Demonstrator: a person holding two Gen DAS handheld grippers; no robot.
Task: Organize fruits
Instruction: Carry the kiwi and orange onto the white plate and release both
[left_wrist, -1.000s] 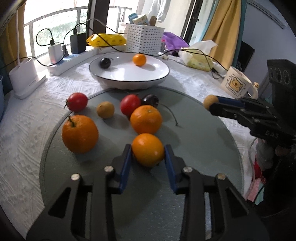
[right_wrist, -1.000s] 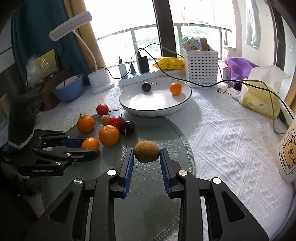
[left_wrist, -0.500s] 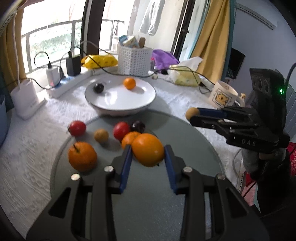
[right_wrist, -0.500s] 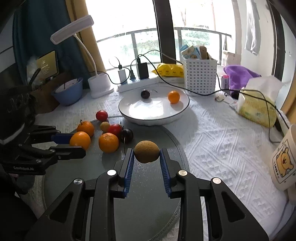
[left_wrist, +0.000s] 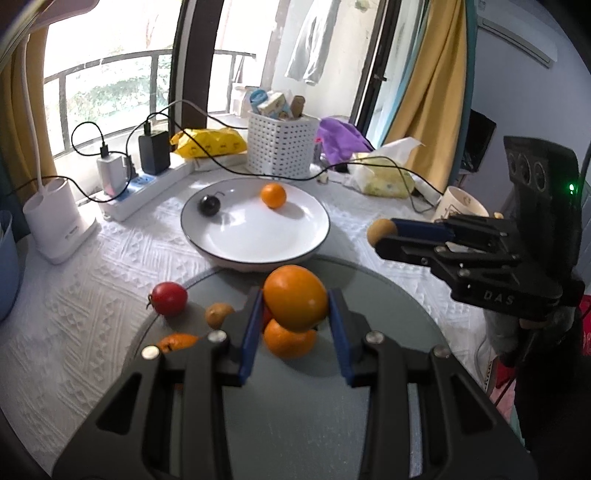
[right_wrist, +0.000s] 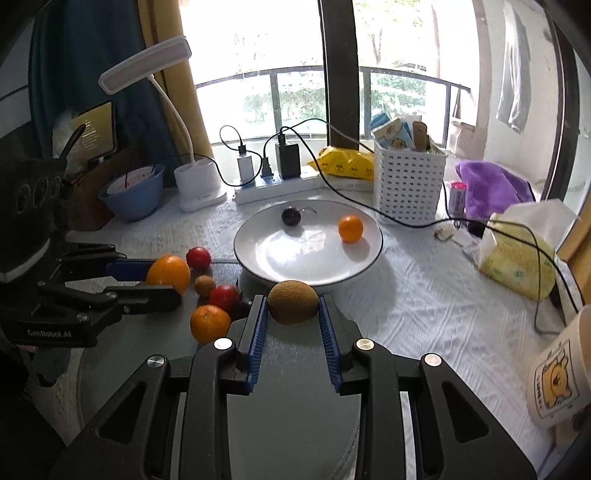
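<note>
Orange fruit fills the left gripper: its blue fingers are closed on a large orange and hold it in the air above the grey round mat. On the mat, at about 9 o'clock from this orange, lie a red tomato and a small brown fruit; another orange lies just under the held one. A white plate stands at 12 o'clock on the white cloth of the surface, with a dark cherry and a small orange on it. At 3 o'clock, the right gripper is closed on a brown kiwi, also lifted, near the plate's front edge.
</note>
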